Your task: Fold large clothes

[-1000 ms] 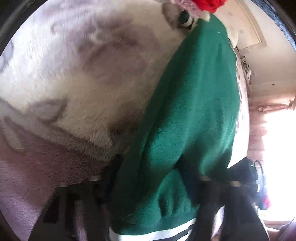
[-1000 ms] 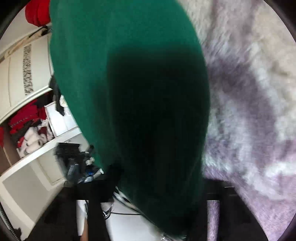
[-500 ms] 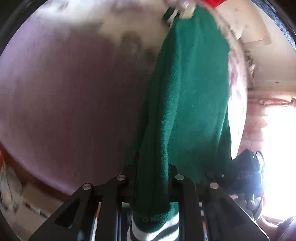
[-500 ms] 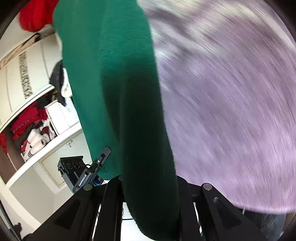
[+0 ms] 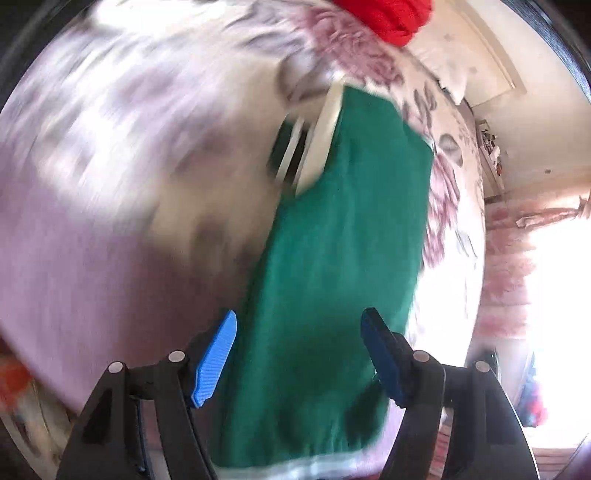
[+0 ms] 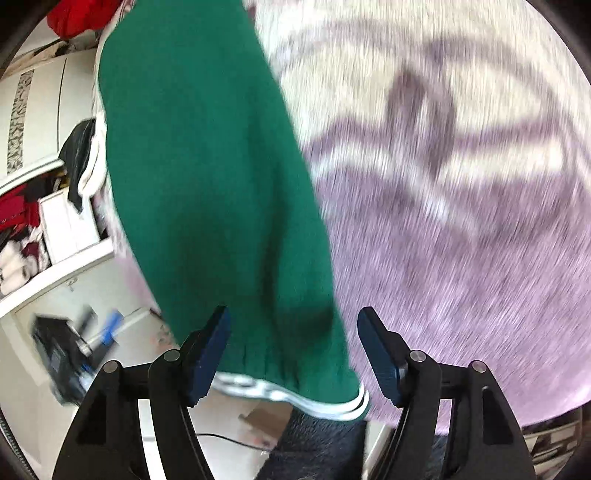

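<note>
In the left wrist view, the left hand-held gripper (image 5: 299, 354) has its blue-padded fingers (image 5: 216, 360) standing apart; its jaws have just been opening, and the pads press on nothing. The green sweater (image 5: 332, 266) lies as a long folded strip on the bed blanket (image 5: 110, 166), a fuzzy white and mauve cover with a blurred grey pattern, and its white-edged hem sits low in the frame between and below the fingers. A white-striped cuff or trim (image 5: 314, 140) shows at the strip's far left edge. A red garment (image 5: 391, 14) lies at the far end of the bed, pale wall panelling rises beyond it, and bright window light washes out the right side beside pink curtains (image 5: 509, 266). In the right wrist view, the right hand-held gripper (image 6: 293, 354) also stands spread, its jaws having just opened, with the sweater (image 6: 207, 177) running away from between the fingers and its striped hem (image 6: 295, 397) hanging free near the bed's edge. The blanket (image 6: 461, 184) fills the right side. To the left stand white wardrobe shelves (image 6: 55, 258) stuffed with red and white clothes, and a dark device (image 6: 62, 354) lies on the pale floor.
</note>
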Demonstrator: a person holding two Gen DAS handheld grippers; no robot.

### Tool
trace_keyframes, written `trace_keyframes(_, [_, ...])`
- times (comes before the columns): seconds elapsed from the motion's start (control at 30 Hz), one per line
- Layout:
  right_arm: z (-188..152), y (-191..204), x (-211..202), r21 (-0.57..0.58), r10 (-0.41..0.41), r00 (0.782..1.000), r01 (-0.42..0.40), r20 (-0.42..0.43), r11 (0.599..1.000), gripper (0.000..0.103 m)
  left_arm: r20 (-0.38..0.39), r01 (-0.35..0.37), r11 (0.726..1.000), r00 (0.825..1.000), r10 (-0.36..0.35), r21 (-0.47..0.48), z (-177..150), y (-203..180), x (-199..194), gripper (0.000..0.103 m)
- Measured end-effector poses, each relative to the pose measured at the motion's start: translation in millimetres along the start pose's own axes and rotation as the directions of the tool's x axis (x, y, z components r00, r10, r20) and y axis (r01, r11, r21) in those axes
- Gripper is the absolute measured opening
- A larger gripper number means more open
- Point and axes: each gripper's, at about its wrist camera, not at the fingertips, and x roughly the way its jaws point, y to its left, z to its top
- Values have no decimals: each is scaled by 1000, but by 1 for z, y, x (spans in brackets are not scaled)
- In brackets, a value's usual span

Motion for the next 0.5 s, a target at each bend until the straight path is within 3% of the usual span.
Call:
trace_keyframes(0.1, [23,12,-4,23,2,999,-3,48,1000,73,-16,17,999,1000,-16,36,72,-7,63,68])
trace_keyframes(0.13, [29,17,-3,36,1,998,-4,62,999,73,-47,54,998,998,-52,45,92,-8,85,68])
trace_keyframes(0.2, [45,19,3,65,0,997,-5,76,998,73,-108,66,995,992,-58,73,124,-10,125,68])
trace_keyframes(0.27, [54,19,12,107,2,997,-11,77,994,73,-169,66,992,984,-48,106,133,-16,160,68])
trace_keyframes(0.33, [60,34,30,152,7,998,-17,67,988,73,-151,74,990,987,-55,120,136,-23,172,69])
trace_keyframes(0.4, [59,34,41,187,9,999,-19,53,982,73,-105,128,977,988,-111,169,138,-36,162,54])
trace_keyframes(0.43, [59,36,48,207,10,999,-19,45,978,73,-107,194,968,978,-178,157,139,-37,152,30])
trace_keyframes(0.47, [58,38,53,225,12,999,-21,40,974,73,-107,294,949,953,-282,118,140,-36,144,19])
trace_keyframes(0.5, [57,40,57,235,18,999,-26,35,972,73,-106,408,911,910,-400,65,142,-31,134,18])
